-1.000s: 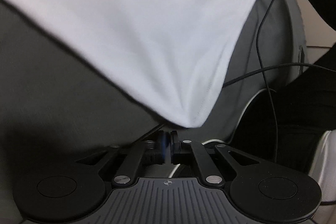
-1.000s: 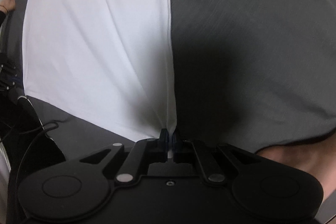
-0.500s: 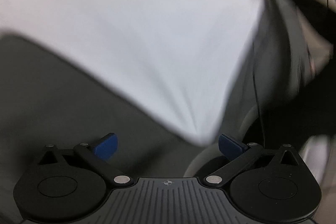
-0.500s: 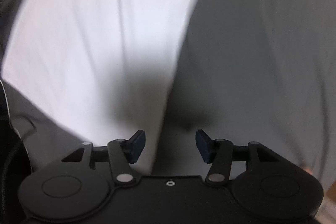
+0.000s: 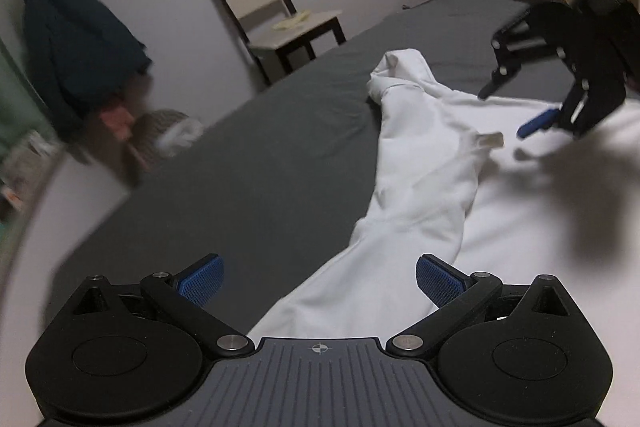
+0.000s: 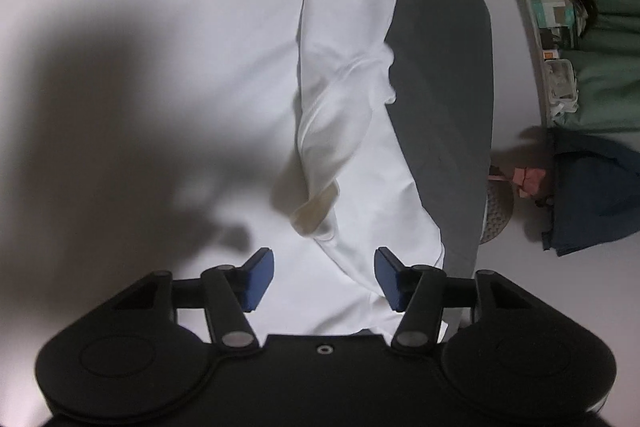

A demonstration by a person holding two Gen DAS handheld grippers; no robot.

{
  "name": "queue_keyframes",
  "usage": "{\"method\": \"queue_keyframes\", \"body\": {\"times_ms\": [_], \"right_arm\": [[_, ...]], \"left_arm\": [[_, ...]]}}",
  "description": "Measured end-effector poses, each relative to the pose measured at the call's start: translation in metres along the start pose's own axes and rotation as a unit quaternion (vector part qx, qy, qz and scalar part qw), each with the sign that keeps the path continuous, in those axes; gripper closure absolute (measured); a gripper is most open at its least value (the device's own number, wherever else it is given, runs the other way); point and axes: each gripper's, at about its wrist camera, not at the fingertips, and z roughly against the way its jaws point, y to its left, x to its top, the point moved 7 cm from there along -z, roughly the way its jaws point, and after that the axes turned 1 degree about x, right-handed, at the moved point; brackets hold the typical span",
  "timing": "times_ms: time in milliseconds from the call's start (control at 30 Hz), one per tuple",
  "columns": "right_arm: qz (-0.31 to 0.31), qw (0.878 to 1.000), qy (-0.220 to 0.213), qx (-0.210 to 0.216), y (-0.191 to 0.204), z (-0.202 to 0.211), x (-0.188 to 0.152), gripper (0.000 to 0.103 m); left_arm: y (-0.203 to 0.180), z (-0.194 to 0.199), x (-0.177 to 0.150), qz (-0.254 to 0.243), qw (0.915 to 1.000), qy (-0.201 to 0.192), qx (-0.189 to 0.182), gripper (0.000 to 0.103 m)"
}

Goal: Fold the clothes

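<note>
a: where's the white garment [image 5: 420, 163]?

b: spread on the grey bed [image 5: 256, 163], one long edge rolled into a ridge, collar tag beside that ridge.

a: grippers?

b: left gripper [image 5: 318, 277] wide apart, empty, over the ridge's near end. right gripper [image 6: 322, 277] half spread, empty, by the tag.

a: next?

b: probably pinch the ridge's loose edge low, both ends together, and lay it flat before folding.

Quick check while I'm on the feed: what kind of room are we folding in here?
Most likely a bedroom. The white garment lies spread on a bed with a grey sheet, a wooden chair stands by the wall, and a dark coat hangs there. A cluttered shelf runs beside the bed.
</note>
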Motion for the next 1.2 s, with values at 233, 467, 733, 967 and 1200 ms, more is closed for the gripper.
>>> {"method": "queue_keyframes", "body": {"times_ms": [233, 467, 733, 967, 1200], "right_arm": [[-0.011, 1.000, -0.018, -0.013, -0.005, -0.021, -0.002, 0.053], [-0.040, 0.999, -0.023, -0.014, -0.015, -0.033, -0.005, 0.066], [-0.109, 0.993, -0.052, -0.013, -0.046, -0.031, -0.005, 0.096], [-0.206, 0.974, -0.062, -0.067, -0.107, -0.034, 0.007, 0.096], [-0.210, 0.976, -0.043, -0.042, -0.114, -0.040, 0.008, 0.096]], "left_arm": [[-0.010, -0.064, -0.011, -0.077, 0.9961, 0.039, -0.021, 0.001], [-0.005, -0.111, -0.014, -0.007, 0.9929, 0.089, -0.079, 0.001], [-0.010, -0.102, -0.025, 0.019, 0.9916, 0.050, -0.118, 0.088], [0.038, -0.083, -0.055, 0.113, 0.9921, -0.002, -0.056, 0.101], [0.033, -0.085, -0.056, 0.116, 0.9856, 0.030, -0.120, 0.043]]}}
